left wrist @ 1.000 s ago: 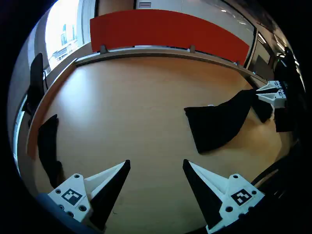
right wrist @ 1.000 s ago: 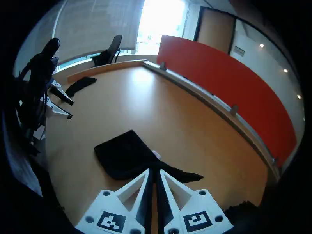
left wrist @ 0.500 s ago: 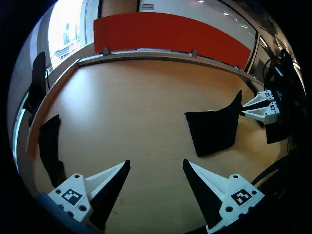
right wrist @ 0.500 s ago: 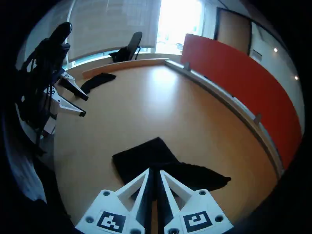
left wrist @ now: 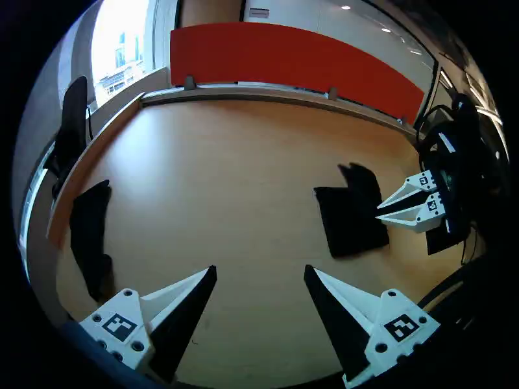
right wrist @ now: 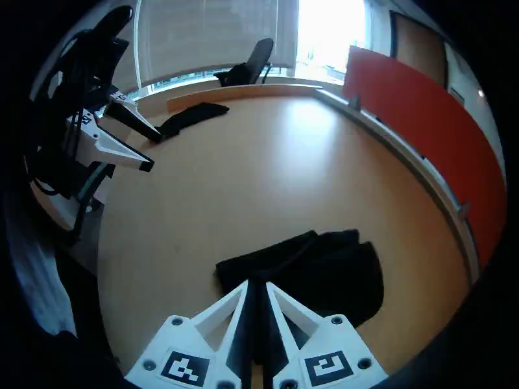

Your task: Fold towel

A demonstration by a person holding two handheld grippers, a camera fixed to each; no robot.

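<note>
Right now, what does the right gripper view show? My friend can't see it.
The right gripper, fingers shut, pinches the near edge of a black towel lying partly folded on a wooden table. Farther left, the left gripper hovers open, with another dark cloth behind it.

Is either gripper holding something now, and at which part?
The right gripper pinches the black towel at its near edge; the left gripper, open, holds nothing.

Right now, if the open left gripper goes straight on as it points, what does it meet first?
Probably the bare wooden tabletop; the left gripper aims between the folded black towel and the other black cloth. Depth is unclear.
</note>
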